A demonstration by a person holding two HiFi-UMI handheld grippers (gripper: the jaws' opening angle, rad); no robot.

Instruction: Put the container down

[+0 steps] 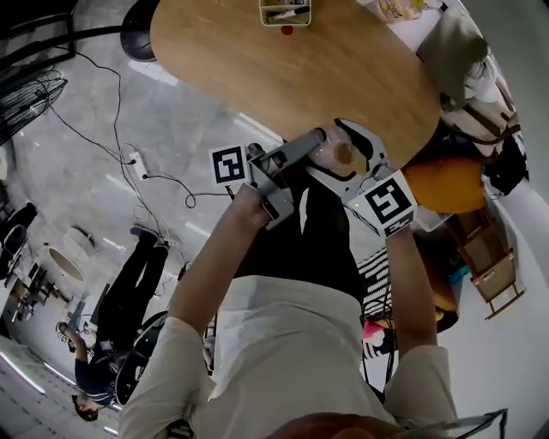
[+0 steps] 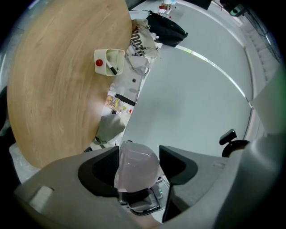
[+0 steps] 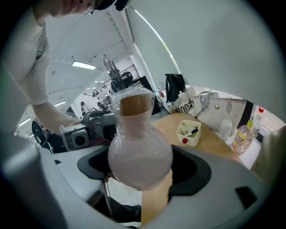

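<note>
The container point(image 3: 140, 154) is a round frosted flask with a cork point(image 3: 136, 105) under clear plastic wrap. My right gripper point(image 3: 140, 162) is shut on its bulb and holds it in the air, off the round wooden table point(image 3: 210, 138). My left gripper point(image 2: 138, 163) is shut on the wrapped top of the container point(image 2: 137, 164). In the head view both grippers meet at the container point(image 1: 345, 154) just off the table's near edge point(image 1: 292, 77), the left gripper point(image 1: 310, 147) coming from the left and the right gripper point(image 1: 353, 153) from the right.
A small white box point(image 1: 286, 12) with a pen and a red piece stands at the table's far side. Bags point(image 1: 463, 60) and an orange item point(image 1: 446, 184) crowd the right. Cables and a power strip point(image 1: 135, 161) lie on the floor at left, where a person point(image 1: 120, 317) stands.
</note>
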